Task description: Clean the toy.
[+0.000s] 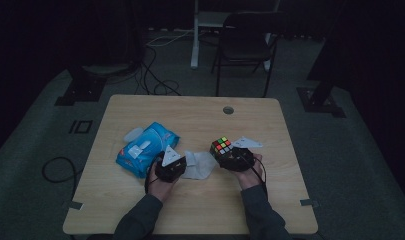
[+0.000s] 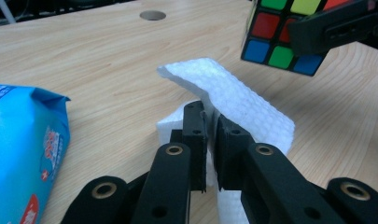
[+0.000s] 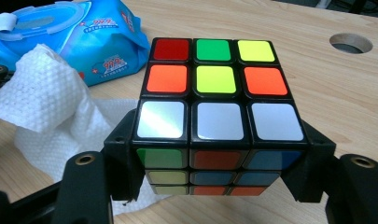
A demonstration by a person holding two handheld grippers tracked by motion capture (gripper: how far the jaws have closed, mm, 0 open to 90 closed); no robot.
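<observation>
A scrambled puzzle cube [image 3: 214,116] with coloured stickers is clamped between the jaws of my right gripper [image 3: 219,158], held just above the table; it also appears as the cube [image 1: 221,146] right of centre and as the cube [image 2: 282,35] at the top right. A white wet wipe [image 2: 233,100] is pinched between the jaws of my left gripper [image 2: 211,140], one end standing up and the rest trailing on the wood. From above, the wipe [image 1: 199,165] lies between my left gripper [image 1: 171,165] and my right gripper [image 1: 235,156].
A blue pack of wet wipes [image 1: 146,148] lies left of my left gripper, its white lid flipped open. The wooden table [image 1: 190,210] has a round cable hole [image 1: 228,110] near its far edge. A black chair [image 1: 245,45] and floor cables stand beyond it.
</observation>
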